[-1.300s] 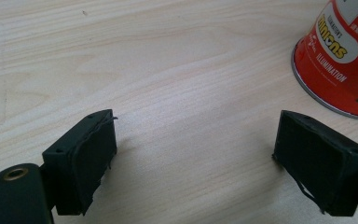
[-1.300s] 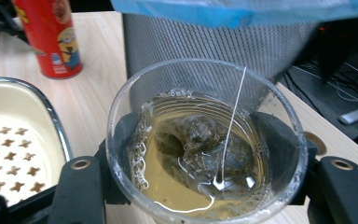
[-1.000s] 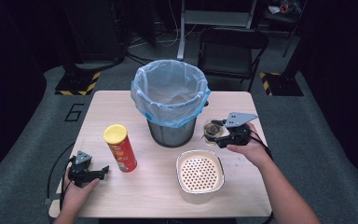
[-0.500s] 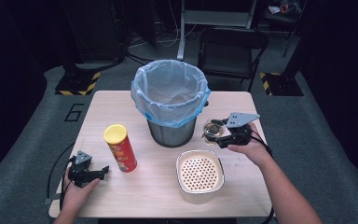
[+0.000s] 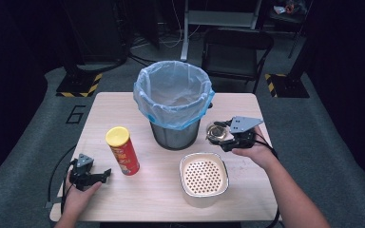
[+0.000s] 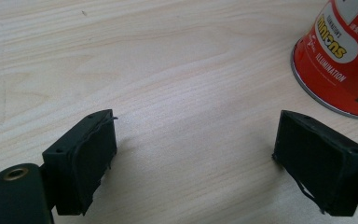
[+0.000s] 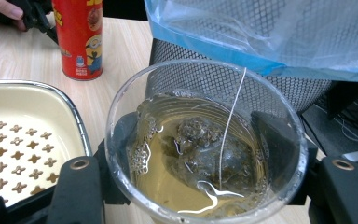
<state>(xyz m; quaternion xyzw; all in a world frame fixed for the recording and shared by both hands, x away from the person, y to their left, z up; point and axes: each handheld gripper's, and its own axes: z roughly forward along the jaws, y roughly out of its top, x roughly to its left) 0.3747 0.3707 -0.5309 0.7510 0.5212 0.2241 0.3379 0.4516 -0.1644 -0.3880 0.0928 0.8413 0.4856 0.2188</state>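
Note:
My right gripper (image 5: 221, 137) is shut on a clear plastic cup (image 7: 205, 140) of brownish tea with a tea bag and its string inside; the cup (image 5: 216, 130) is held upright just right of the mesh bin (image 5: 175, 102), which is lined with a blue bag. In front of it sits a cream perforated strainer dish (image 5: 204, 176). My left gripper (image 5: 105, 174) rests on the table at the front left, open and holding nothing, its jaws wide apart (image 6: 193, 163). A red chip can (image 5: 122, 151) with a yellow lid stands just right of it.
The wooden table (image 5: 123, 109) has bare room at its back left and in front of the can. A black chair (image 5: 235, 54) stands behind the table, and cables trail from both grippers off the table edges.

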